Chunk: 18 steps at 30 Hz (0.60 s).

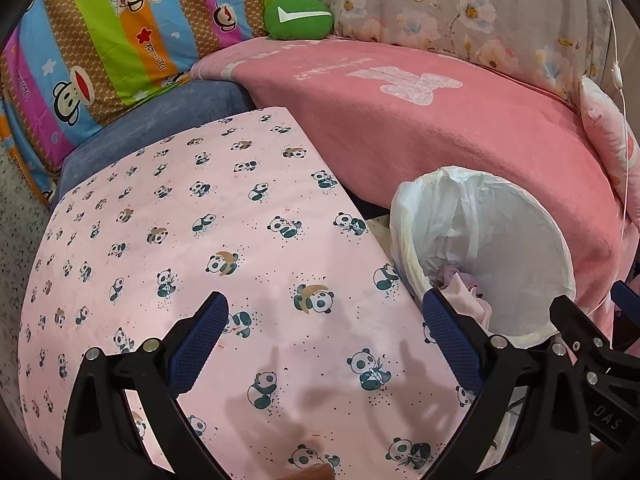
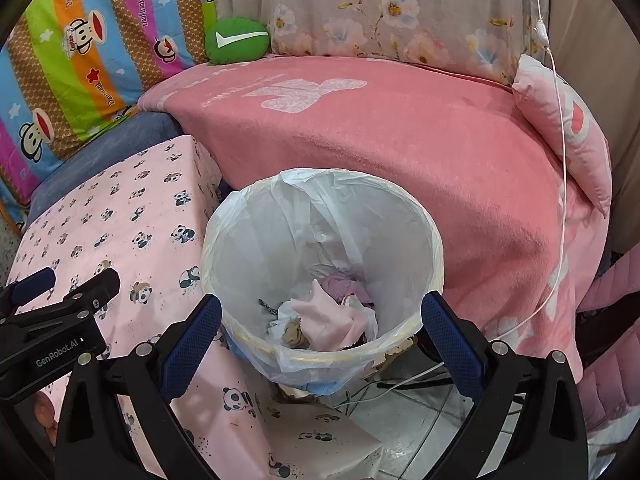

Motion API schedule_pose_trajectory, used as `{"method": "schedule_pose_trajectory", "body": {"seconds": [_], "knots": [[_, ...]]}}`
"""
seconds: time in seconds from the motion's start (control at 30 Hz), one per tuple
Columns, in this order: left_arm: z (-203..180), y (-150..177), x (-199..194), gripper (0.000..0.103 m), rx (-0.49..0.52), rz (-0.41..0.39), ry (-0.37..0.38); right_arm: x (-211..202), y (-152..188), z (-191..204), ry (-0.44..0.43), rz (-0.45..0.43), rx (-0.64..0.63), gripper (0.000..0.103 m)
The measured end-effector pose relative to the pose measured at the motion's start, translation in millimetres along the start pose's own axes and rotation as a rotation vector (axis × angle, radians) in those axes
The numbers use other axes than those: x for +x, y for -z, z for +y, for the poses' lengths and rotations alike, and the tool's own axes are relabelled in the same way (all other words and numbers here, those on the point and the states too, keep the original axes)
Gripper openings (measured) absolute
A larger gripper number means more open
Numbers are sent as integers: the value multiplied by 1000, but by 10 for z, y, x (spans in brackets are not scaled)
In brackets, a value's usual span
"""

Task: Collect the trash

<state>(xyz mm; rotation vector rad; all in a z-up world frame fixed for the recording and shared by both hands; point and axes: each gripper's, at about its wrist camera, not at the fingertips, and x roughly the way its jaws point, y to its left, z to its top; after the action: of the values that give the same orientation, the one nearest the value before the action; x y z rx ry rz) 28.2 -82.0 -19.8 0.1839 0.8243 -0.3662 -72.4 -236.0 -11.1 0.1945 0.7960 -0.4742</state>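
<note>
1. Trash, a crumpled heap of pale pink, white and tan paper and cloth scraps [image 2: 320, 318], lies at the bottom of a round bin lined with a thin white plastic bag [image 2: 248, 248]; in the left wrist view only a pink corner of the heap [image 1: 466, 286] shows over the bin's rim [image 1: 404, 216].
2. Bin stands on the floor, just beside the corner of a table covered with a pink cloth printed with small pandas [image 1: 180, 220] and close against a sofa seat draped in a coral-pink fleece blanket [image 2: 400, 136].
3. Left gripper [image 1: 326, 322], black with blue textured pads, hovers over the panda cloth with its fingers spread wide and nothing between them; its shadow falls on the cloth below.
4. Right gripper [image 2: 322, 322] hangs right above the bin's mouth, fingers also spread wide and holding nothing, one blue pad [image 2: 192, 344] to the left of the rim and the other to the right.
5. Each gripper shows at the edge of the other's view: the right one [image 1: 592, 340] at the far right of the left wrist view, the left one [image 2: 60, 304] at the far left of the right wrist view.
6. Behind the table lies a striped, many-coloured cushion with cartoon monkey faces [image 1: 100, 40], a small green round pillow with a white tick mark [image 2: 237, 40], and a grey cover with pale flowers [image 2: 380, 4].
7. A thin white cord [image 2: 562, 152] hangs down across the blanket at the right.
</note>
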Motion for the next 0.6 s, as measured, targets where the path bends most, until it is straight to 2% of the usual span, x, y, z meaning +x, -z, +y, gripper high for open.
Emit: {"method": "schedule_pose_trajectory", "body": {"seconds": [0.6], "knots": [[-128,55,47,93,26,23,-3,47,48,-75,1,15,10,99]]}}
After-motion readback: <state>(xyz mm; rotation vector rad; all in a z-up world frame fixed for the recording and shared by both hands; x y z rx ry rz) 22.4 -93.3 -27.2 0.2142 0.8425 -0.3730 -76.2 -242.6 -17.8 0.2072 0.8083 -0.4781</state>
